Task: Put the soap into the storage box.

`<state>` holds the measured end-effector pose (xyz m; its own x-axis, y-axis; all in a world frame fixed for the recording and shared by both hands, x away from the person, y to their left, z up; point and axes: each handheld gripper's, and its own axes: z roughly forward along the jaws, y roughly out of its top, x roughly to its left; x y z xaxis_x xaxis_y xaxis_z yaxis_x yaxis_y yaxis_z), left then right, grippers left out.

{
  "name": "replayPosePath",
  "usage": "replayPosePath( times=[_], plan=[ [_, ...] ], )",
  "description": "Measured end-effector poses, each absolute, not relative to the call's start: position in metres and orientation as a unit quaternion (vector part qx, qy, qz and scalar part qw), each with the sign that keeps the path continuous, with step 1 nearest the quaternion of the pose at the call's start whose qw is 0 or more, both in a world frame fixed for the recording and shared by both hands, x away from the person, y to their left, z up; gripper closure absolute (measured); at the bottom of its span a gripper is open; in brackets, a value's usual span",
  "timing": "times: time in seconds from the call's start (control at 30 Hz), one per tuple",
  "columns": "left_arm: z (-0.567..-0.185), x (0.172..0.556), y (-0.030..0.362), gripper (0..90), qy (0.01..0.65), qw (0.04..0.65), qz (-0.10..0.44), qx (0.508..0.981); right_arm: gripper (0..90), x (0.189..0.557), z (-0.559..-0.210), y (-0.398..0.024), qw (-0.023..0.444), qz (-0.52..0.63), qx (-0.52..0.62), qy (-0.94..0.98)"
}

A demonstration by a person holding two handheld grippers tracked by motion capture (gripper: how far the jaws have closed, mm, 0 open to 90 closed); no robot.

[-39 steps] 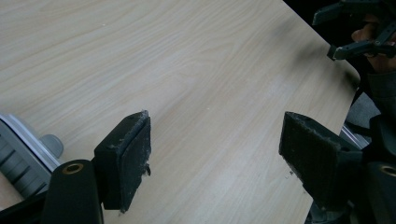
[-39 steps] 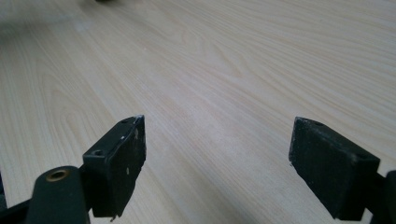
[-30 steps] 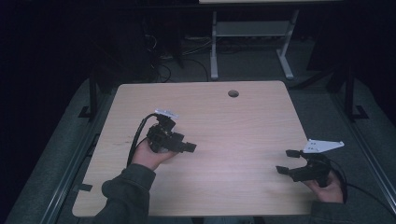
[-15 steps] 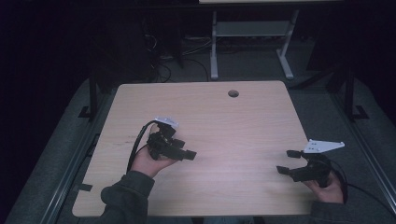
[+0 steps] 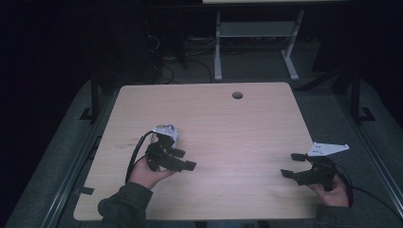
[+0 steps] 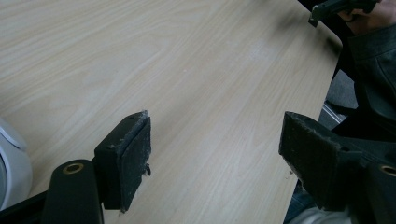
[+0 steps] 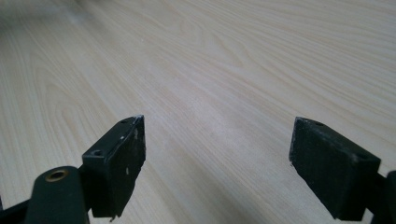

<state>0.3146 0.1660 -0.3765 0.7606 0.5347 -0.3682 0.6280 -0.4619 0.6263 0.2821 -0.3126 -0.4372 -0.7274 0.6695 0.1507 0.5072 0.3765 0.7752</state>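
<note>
A person's left hand holds my left gripper [image 5: 184, 159] low over the near left part of the light wooden table [image 5: 228, 123], pointing right. In the left gripper view its jaws stand apart around my left gripper [image 6: 217, 126] midpoint, with bare wood between them. My right gripper [image 5: 291, 165] is held near the table's front right corner and points left. Its pads [image 7: 119, 158] are wide apart, and my right gripper [image 7: 217, 126] has nothing between them. The other hand's gripper [image 6: 336, 7] and a dark sleeve [image 6: 373, 60] lie at the top right of the left gripper view.
A round cable hole [image 5: 237, 95] sits near the table's far edge. A white rounded shape [image 6: 11, 163] shows at the left edge of the left gripper view. Dark floor surrounds the table, with a white stand [image 5: 256, 33] and cables behind it.
The left hand has drawn its gripper a little toward the near edge and lower over the table. The right hand has kept still. Both pairs of jaws stand as before.
</note>
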Motion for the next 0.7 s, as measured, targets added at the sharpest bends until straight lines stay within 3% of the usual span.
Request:
replayPosePath(
  times=[0.7],
  plan=[
    [-0.391, 0.293, 0.187, 24.6, 0.336, 0.394, -0.059, 0.854, 18.0, 0.283, -0.439, -0.310, 0.093, 0.422, 0.360, 0.827]
  ],
)
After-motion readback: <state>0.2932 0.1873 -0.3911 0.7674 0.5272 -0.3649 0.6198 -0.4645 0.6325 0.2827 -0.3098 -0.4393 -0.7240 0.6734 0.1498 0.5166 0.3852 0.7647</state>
